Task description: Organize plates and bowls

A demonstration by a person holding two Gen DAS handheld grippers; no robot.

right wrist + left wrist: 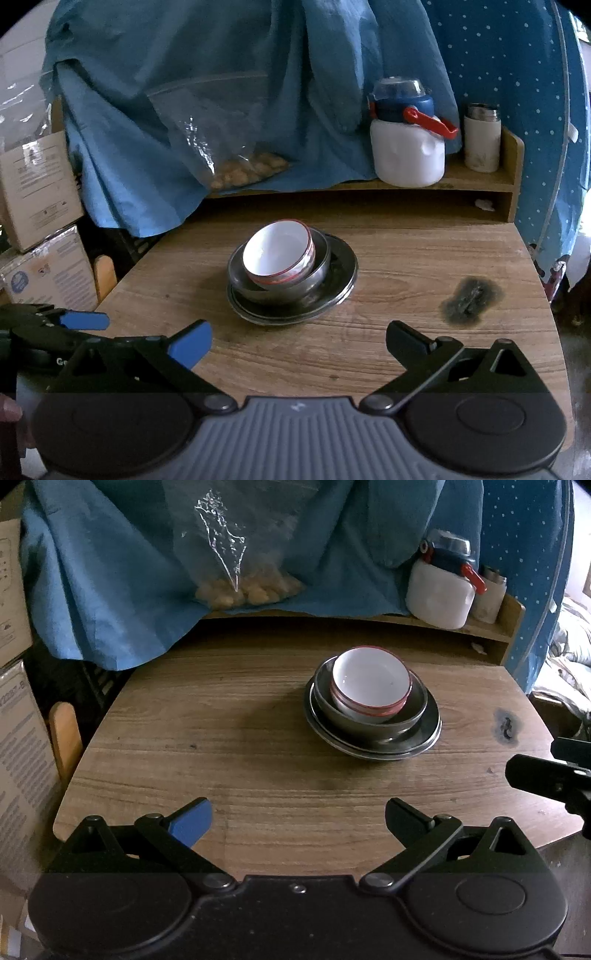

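A white bowl with a red rim (370, 681) sits tilted inside a steel bowl (373, 722), which rests on stacked steel plates (424, 740) on the wooden table (221, 738). The same stack shows in the right wrist view: white bowl (275, 254), steel bowl (321, 273), plates (343, 269). My left gripper (298, 818) is open and empty, near the table's front edge, well short of the stack. My right gripper (298, 338) is open and empty, also short of the stack. Part of the right gripper appears at the left view's right edge (550, 775).
A blue cloth (147, 572) hangs over the back and left. A plastic bag of nuts (243, 587), a white jug with a red handle (443, 590) and a flask (482, 138) stand on a raised wooden shelf. Cardboard boxes (37, 192) at left. A dark burn mark (471, 301) on the table.
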